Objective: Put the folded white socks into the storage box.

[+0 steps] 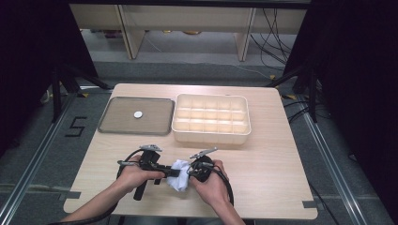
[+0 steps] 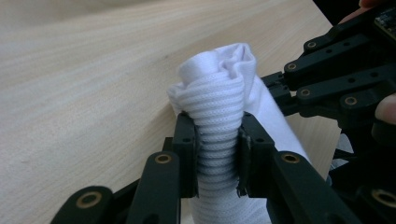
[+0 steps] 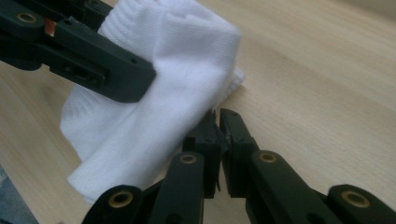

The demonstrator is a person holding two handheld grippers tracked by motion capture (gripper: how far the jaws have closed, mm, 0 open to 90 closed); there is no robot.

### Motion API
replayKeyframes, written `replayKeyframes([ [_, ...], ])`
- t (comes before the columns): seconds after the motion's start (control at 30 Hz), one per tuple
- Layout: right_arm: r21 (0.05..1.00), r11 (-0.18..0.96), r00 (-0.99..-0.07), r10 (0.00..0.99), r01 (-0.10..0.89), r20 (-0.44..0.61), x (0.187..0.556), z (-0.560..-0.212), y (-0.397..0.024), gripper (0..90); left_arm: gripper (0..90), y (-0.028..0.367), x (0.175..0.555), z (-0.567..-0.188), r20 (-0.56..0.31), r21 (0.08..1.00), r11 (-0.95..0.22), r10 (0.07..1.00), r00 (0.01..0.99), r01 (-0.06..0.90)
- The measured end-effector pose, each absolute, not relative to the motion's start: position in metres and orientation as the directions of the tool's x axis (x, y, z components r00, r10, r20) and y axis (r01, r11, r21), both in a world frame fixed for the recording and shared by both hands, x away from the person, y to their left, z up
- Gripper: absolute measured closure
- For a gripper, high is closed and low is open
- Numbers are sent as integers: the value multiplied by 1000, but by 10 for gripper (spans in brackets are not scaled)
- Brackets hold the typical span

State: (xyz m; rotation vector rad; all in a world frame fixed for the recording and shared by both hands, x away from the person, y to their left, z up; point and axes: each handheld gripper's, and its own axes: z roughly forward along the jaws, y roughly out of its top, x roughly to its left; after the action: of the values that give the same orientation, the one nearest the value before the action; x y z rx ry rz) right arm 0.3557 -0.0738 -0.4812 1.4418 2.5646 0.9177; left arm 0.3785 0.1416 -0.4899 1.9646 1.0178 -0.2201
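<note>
Right now I have the wooden counter (image 1: 263, 159) filling the middle of the high view, with the cream compartment bin (image 1: 211, 133) at upper centre and the flat grey tray (image 1: 117, 124) to its left; a small white disc (image 1: 138, 114) lies on that tray. Both forearms come up from the bottom edge and meet at lower centre, hands turned inward toward each other. My left gripper (image 1: 173, 172) lies almost level, pointing right across the frame, and my right gripper (image 1: 190, 174) sits close against it from the other side, the hand curled over its body. Between them, low on the counter at lower centre, is the white sock (image 1: 179, 180), bunched up. In the left gripper view the fingers (image 2: 187, 154) are clamped on the sock's ribbed cuff, which stands up between them in a rolled tuft. In the right gripper view the fingers (image 3: 236, 154) stand nearly together with only a thin gap, nothing caught in it; the sock lies just beside them at the left.
</note>
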Motion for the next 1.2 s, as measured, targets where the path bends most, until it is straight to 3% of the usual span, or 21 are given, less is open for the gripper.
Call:
replayKeyframes([
  [0.23,585,356,-559,803,729,208,353,-474,-91,823,716,146,378,-483,-479,674,-235,583,656,700],
  [0.8,598,300,-515,827,743,225,346,-471,-121,777,716,150,382,-469,-428,761,-177,586,688,624],
  [1.2,677,316,-544,826,665,149,343,-477,-141,745,716,154,392,-458,-376,816,-139,611,697,562],
])
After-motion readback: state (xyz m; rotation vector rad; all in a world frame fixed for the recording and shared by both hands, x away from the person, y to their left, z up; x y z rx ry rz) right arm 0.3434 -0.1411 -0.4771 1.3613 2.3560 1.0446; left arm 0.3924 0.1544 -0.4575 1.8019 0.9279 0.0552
